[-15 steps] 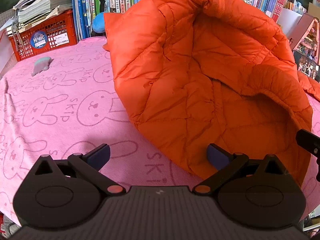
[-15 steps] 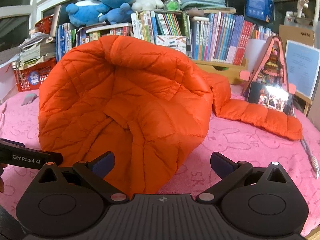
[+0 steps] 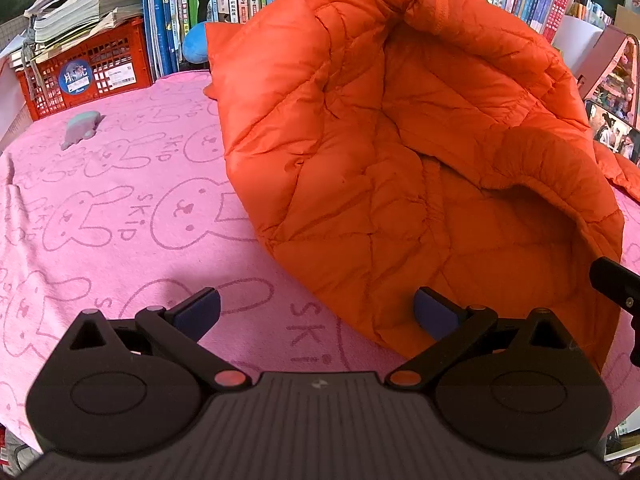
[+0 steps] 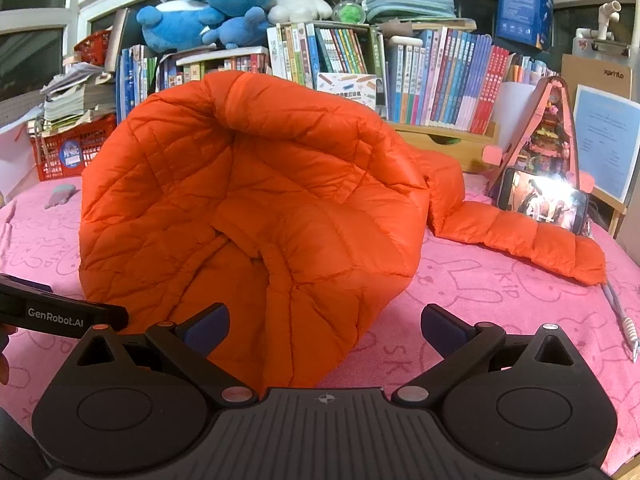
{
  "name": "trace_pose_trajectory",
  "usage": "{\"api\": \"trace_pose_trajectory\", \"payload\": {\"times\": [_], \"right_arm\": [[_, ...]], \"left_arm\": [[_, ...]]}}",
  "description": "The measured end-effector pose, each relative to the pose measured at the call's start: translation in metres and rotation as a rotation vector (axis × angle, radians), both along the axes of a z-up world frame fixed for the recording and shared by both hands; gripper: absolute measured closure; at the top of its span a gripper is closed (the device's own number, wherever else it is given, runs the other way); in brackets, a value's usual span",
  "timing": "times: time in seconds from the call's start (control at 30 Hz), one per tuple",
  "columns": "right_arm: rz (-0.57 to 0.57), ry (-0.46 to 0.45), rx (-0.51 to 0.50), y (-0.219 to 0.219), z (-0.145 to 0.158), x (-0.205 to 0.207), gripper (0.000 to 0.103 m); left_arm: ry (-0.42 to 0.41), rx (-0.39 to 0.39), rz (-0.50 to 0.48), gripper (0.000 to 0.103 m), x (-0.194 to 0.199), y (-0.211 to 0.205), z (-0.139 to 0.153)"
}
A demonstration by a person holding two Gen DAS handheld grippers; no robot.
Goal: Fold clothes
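1. Jacket (image 3: 400,152), orange, puffy, heaped mid-frame on pink blanket (image 3: 120,208); sleeve (image 4: 520,236) trails right.
2. Left gripper (image 3: 316,312): jaws wide apart, nothing btwn.
3. Right gripper (image 4: 324,326): jaws wide apart, hem btwn, ungripped.

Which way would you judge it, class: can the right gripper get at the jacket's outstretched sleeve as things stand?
Probably yes. The right gripper is open, and only bare pink cloth lies between it and the sleeve.

An orange quilted jacket (image 4: 248,216) lies on a pink cloth (image 3: 120,200) printed with rabbit outlines, beside a red crate (image 3: 80,76).
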State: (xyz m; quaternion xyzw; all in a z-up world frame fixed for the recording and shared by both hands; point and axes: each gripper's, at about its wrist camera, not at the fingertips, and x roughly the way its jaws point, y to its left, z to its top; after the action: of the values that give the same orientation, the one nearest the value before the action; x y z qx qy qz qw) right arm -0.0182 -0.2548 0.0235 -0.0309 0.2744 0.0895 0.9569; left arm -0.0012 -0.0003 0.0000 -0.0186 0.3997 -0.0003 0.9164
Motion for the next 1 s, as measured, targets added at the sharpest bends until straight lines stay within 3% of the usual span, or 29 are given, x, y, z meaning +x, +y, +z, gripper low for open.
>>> {"api": "trace_pose_trajectory", "payload": {"times": [0.43,0.67,0.87,1.0], "right_arm": [[0.023,0.002,-0.020,0.003,-0.001,0.005,0.000],[0.054,-0.016,-0.064,0.003,0.000,0.017,0.000],[0.092,-0.100,-0.106,-0.004,0.020,0.040,0.000],[0.104,-0.128,-0.136,-0.005,0.028,0.071,0.000]], "left_arm": [[-0.009,-0.055,0.003,0.000,0.000,0.002,-0.001],[-0.005,-0.024,-0.009,0.000,0.009,0.010,0.003],[-0.176,-0.032,0.087,0.000,0.033,0.060,0.037],[-0.172,-0.040,0.148,0.000,0.065,0.085,0.049]]}}
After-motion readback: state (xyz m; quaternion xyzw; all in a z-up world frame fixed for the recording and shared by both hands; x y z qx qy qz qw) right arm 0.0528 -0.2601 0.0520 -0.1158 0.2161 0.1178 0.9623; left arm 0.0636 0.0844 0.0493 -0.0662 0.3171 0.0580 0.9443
